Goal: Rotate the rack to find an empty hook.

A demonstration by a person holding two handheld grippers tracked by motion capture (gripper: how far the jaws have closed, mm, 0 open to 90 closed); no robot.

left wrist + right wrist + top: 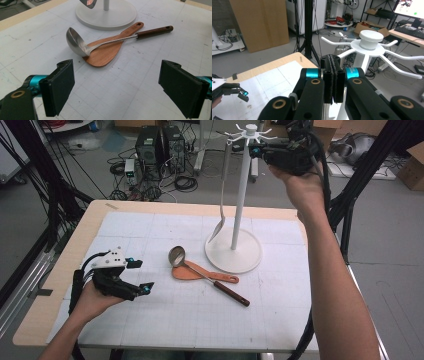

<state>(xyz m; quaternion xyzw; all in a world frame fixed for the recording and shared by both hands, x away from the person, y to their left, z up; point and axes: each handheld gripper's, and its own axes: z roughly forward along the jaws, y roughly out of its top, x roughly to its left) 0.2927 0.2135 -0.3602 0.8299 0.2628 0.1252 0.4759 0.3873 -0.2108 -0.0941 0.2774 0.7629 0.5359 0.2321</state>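
Note:
A steel ladle (186, 262) with a dark wooden handle lies across a flat wooden spatula (192, 274) on the white gridded mat, left of a white hook stand (239, 195). A long metal spoon (221, 215) hangs from one of the stand's arms. My left gripper (141, 275) rests low at the mat's left, open, and points at the ladle (80, 43) and the spatula (103, 53); nothing is between its pads (61, 85). My right gripper (252, 151) is held up at the stand's crown (370, 40), with its jaws pressed together (333, 75) and nothing seen between them.
The stand's round base (250, 257) sits on the mat's far right part. The wooden table edge (80, 235) runs along the left. Beyond the table, computer towers (160, 147), floor cables and cardboard boxes (412, 167) stand on the floor.

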